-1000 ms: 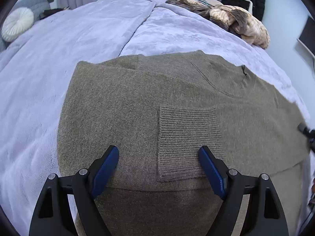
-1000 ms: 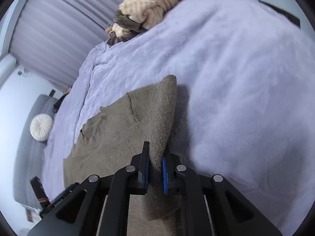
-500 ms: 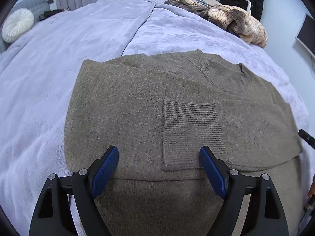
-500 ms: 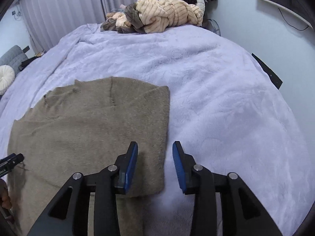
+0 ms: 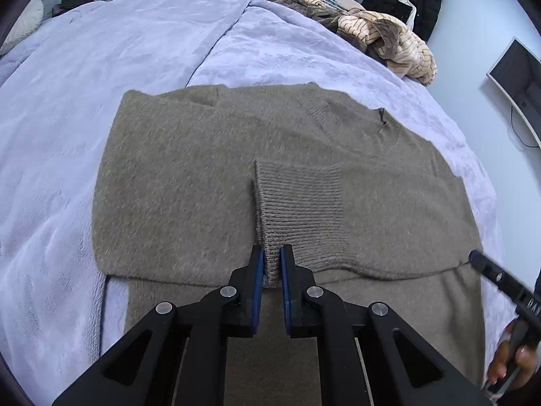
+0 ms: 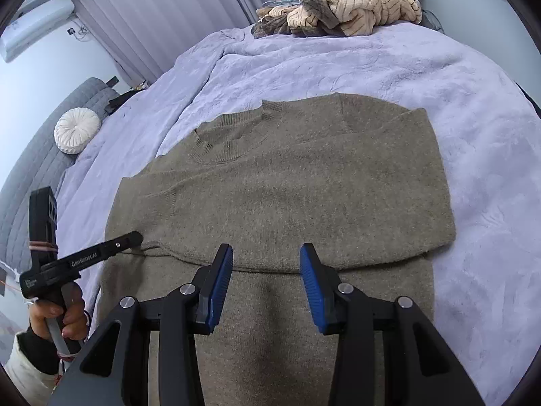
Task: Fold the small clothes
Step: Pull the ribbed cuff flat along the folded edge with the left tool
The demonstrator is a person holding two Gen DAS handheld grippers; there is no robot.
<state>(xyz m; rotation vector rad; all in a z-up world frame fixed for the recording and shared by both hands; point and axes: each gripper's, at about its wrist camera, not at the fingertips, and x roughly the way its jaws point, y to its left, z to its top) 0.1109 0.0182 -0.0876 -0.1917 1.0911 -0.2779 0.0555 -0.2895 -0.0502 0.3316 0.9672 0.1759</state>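
Observation:
An olive-brown knit sweater (image 5: 189,176) lies flat on the lavender bedspread (image 5: 67,94), both sleeves folded across its body. My left gripper (image 5: 271,264) is shut on the lower left corner of the ribbed sleeve cuff (image 5: 301,203), which lies on the sweater's middle. My right gripper (image 6: 266,264) is open and empty, low over the sweater (image 6: 304,182) by the folded sleeve's lower edge. In the right wrist view the left gripper (image 6: 133,238) touches the sweater's left side. The right gripper's tip (image 5: 476,257) shows at the right in the left wrist view.
A heap of tan and brown clothes (image 5: 382,37) lies at the bed's far edge, also in the right wrist view (image 6: 338,10). A black jacket (image 5: 419,0) hangs behind it. A grey sofa with a round white cushion (image 6: 77,130) stands left. A monitor (image 5: 517,81) is on the right wall.
My left gripper went from wide open to shut on the cuff's corner. My right gripper let go of the sweater's right side, opened, and moved over the sweater's middle.

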